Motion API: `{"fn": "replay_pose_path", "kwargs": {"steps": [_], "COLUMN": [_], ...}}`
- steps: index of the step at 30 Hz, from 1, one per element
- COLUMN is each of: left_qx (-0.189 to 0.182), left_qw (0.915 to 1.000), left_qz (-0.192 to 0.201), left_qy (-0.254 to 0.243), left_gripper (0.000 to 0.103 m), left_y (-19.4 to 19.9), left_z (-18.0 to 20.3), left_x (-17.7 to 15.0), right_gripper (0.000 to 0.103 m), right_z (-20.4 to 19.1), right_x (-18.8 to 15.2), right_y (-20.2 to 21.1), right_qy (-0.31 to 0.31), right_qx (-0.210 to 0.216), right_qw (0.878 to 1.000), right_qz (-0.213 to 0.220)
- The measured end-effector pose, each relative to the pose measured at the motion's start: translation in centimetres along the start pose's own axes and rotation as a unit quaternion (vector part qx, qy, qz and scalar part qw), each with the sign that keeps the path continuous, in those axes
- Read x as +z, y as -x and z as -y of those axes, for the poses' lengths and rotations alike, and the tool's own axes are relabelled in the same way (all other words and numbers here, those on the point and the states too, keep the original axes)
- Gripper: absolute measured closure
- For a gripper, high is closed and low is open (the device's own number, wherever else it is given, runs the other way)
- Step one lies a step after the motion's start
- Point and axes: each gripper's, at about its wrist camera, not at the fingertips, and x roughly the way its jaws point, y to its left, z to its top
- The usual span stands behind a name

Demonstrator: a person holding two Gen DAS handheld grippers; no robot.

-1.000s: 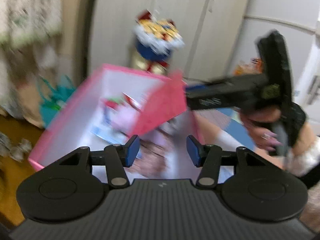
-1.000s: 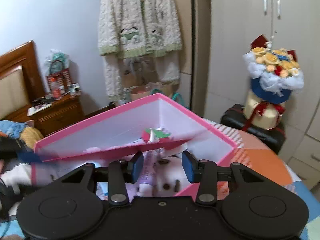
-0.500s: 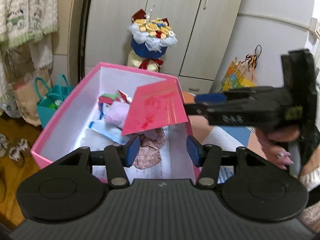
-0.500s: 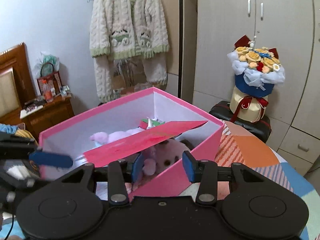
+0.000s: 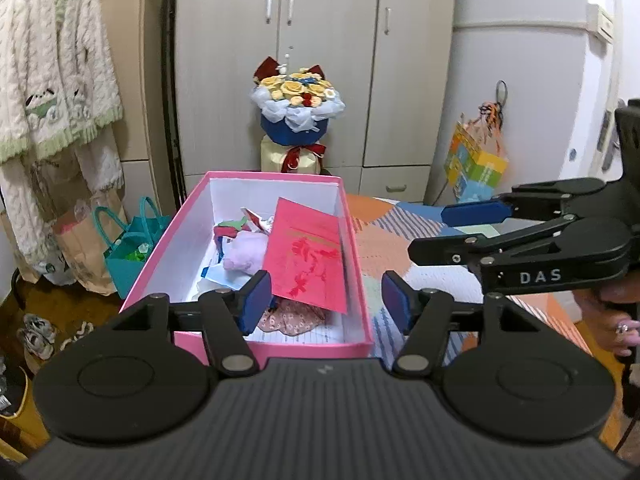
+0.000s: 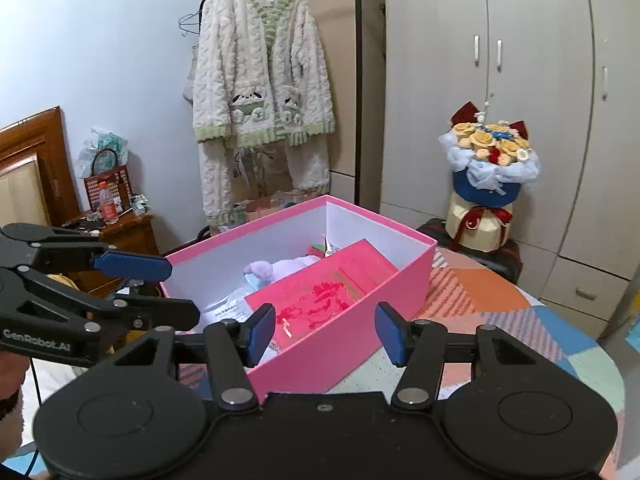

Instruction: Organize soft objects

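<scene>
The red envelope [image 5: 308, 256] is lying tilted inside the pink box [image 5: 356, 240], leaning over the lilac plush toy [image 5: 244, 254] and floral cloth [image 5: 292, 318], likely just dropped there for storage. Both the left gripper [image 5: 324, 300] and right gripper [image 6: 325, 334] have just been opening and are hovering empty, with nothing between their jaws.

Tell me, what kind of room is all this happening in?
Most likely a bedroom in someone's home. A tall wardrobe lines the wall, a fluffy pyjama set hangs on a hanger, and a wooden headboard stands beside a cluttered nightstand. The pink box sits on a patchwork bedspread.
</scene>
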Motion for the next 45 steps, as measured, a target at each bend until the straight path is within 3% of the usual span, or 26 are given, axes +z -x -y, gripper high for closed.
{"fn": "replay_pose_path", "kwargs": {"steps": [11, 16, 18, 24, 31, 35, 45], "left_qx": [-0.01, -0.017, -0.015, 0.029, 0.046, 0.049, 0.056], "left_qw": [0.9998, 0.9995, 0.9993, 0.9979, 0.9981, 0.9985, 0.9967], "left_qz": [0.008, 0.015, 0.021, 0.049, 0.038, 0.024, 0.057], "left_qy": [-0.017, -0.024, -0.026, -0.032, -0.015, -0.006, -0.015], "left_gripper": [0.033, 0.03, 0.027, 0.001, 0.0, 0.0, 0.0], "left_y": [2.7, 3.6, 3.9, 4.4, 4.2, 3.9, 3.4], "left_z": [1.8, 2.6, 2.7, 3.2, 2.8, 2.7, 3.0], "left_x": [-0.1, -0.9, -1.5, -2.9, -2.8, -2.9, -4.2], "right_gripper": [0.034, 0.027, 0.015, 0.003, 0.0, 0.0, 0.0], "right_z": [-1.3, -1.8, -2.2, -3.2, -4.1, -4.7, -6.3], "right_x": [-1.6, -3.2, -3.7, -6.0, -6.2, -6.7, -8.2], "right_y": [5.7, 7.7, 8.3, 9.7, 10.9, 12.1, 12.6], "right_qy": [-0.016, -0.026, -0.03, -0.056, -0.092, -0.095, -0.091], "right_qx": [-0.04, -0.059, -0.066, -0.109, -0.181, -0.18, -0.199], "right_qw": [0.999, 0.998, 0.997, 0.991, 0.978, 0.978, 0.973], "right_qz": [0.006, 0.015, 0.021, 0.052, 0.039, 0.053, 0.075]}}
